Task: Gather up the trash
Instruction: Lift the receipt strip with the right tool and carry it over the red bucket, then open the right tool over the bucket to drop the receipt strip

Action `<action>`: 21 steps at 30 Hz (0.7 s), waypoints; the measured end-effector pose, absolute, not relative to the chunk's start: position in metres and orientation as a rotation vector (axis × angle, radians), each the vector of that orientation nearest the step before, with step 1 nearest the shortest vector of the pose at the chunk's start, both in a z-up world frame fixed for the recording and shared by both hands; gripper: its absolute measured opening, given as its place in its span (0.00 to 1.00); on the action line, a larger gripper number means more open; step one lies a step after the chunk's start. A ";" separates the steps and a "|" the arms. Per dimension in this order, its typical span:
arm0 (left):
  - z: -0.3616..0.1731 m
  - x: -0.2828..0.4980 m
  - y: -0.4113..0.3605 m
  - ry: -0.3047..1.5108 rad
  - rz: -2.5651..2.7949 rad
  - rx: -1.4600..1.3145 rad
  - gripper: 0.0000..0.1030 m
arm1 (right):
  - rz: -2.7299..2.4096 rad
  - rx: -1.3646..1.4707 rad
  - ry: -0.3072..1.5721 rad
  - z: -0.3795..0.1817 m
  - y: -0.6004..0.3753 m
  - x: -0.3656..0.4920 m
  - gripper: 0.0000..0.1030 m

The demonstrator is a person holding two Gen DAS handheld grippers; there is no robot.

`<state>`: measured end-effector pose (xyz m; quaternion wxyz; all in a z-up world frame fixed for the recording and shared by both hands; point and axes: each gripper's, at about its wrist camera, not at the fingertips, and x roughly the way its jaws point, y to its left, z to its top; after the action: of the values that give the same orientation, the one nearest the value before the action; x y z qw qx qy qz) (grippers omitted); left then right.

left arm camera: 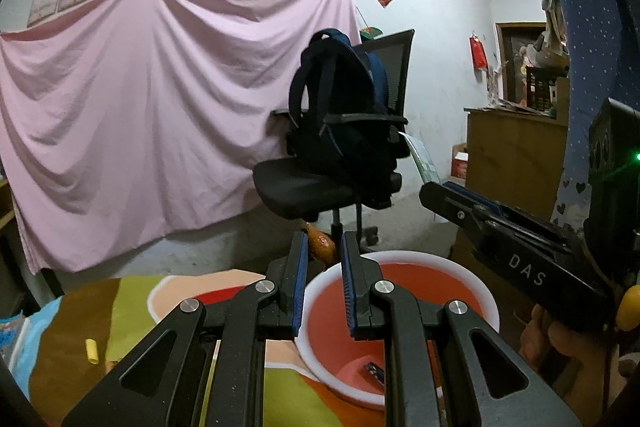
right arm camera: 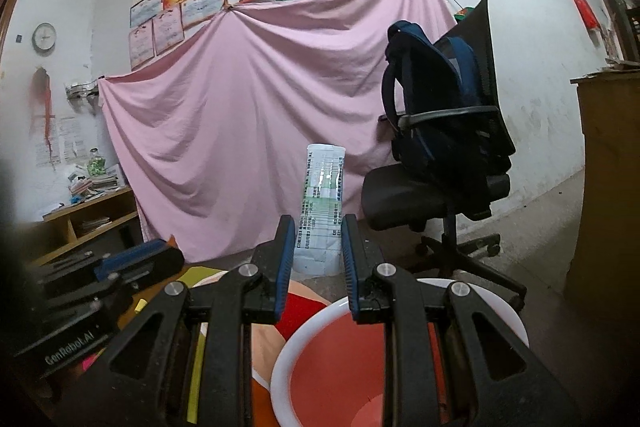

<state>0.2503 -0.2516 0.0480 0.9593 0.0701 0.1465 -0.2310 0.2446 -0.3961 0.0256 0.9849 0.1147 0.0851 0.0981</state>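
So, quick count from my end: two tongs, one basin, one office chair (right arm camera: 436,187) with one dark blue backpack (right arm camera: 436,99) on its seat, and one small yellow stick (left arm camera: 92,351) lying on the colourful mat (left arm camera: 132,307), down to the left of my left gripper (left arm camera: 325,259).

That left gripper is clenched on an orange wrapper (left arm camera: 320,247), a crinkly, shiny scrap pinched near the fingertips and poking out ahead of them, over the far rim of the basin.

My right gripper (right arm camera: 318,247) is grasping a tall pale plastic package (right arm camera: 322,203) printed with green and grey text; it stands upright between the fingers and sticks well above the tips. In the left wrist view that same gripper sits off to the right, with a hand (left arm camera: 560,335) on its handle.

The basin (left arm camera: 472,279) has a white rim and a red inside, and sits right under both tongs. Only one thing shows in it: a small dark item (left arm camera: 375,371) on the bottom. I can't tell what it is.
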 end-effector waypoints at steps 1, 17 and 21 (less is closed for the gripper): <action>0.047 0.252 -0.254 0.305 -0.473 0.143 0.13 | 0.196 0.231 0.175 0.025 -0.397 0.245 0.51; 0.036 0.263 -0.271 0.401 -0.521 0.144 0.13 | 0.154 0.269 0.233 0.020 -0.404 0.254 0.52; 0.031 0.266 -0.273 0.425 -0.530 0.140 0.13 | 0.146 0.277 0.230 0.019 -0.405 0.253 0.52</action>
<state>0.2657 -0.2726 0.0310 0.9405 0.0687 0.2082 -0.2597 0.2534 -0.4053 0.0187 0.9812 0.1374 0.1145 0.0727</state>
